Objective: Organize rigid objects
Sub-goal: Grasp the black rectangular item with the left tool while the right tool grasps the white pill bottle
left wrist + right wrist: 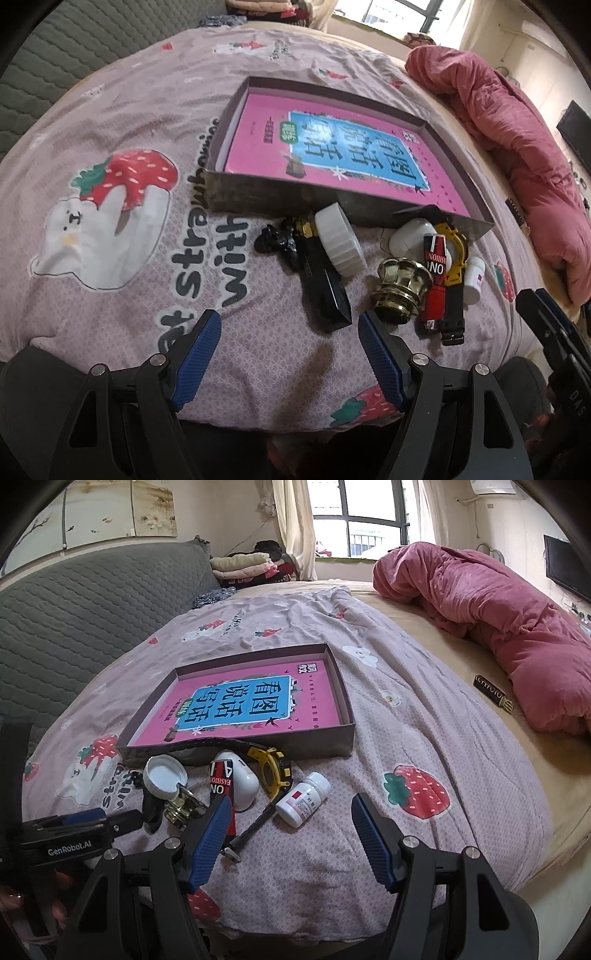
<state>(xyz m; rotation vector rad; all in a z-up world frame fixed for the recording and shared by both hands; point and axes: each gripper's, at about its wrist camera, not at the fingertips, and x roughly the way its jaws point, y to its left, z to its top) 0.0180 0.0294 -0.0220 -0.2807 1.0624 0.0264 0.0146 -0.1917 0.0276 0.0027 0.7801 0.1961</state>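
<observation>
- Progress: judged at or near the start. The box (pixel 343 705) on the bed (pixel 461 738) holds only a pink book (pixel 236 709); none of the small items is inside it.
- Left to do: every loose item lies on the bed just outside the box's near wall, so the sorting remains whole.
- Cluster, right wrist view: white lid (pixel 165 777) at 9 o'clock of the group, gold crown cap (pixel 183 803) just below it, red tube (pixel 223 786) at centre, white case (pixel 242 782) touching the tube, yellow watch (pixel 271 771) at 2 o'clock with its strap running toward 6, pill bottle (pixel 303 799) on its side at 3 o'clock.
- Further items, left wrist view: black block (pixel 327 295) and a black glossy lump (pixel 275 240) at 9 o'clock of the cluster; what the lump is cannot be told.
- Stray item: a dark cylinder (pixel 493 694) lies well apart at 2 o'clock, beside the red quilt (pixel 498 609). Whether it belongs to the task is uncertain.
- Left gripper (pixel 290 354): jaws apart, holding nothing, hovering near the crown cap and black block.
- Right gripper (pixel 288 834): jaws apart, holding nothing, near the pill bottle and watch strap.
- Judgement: the pill bottle is the readiest pick for the right gripper; the crown cap or block for the left.
</observation>
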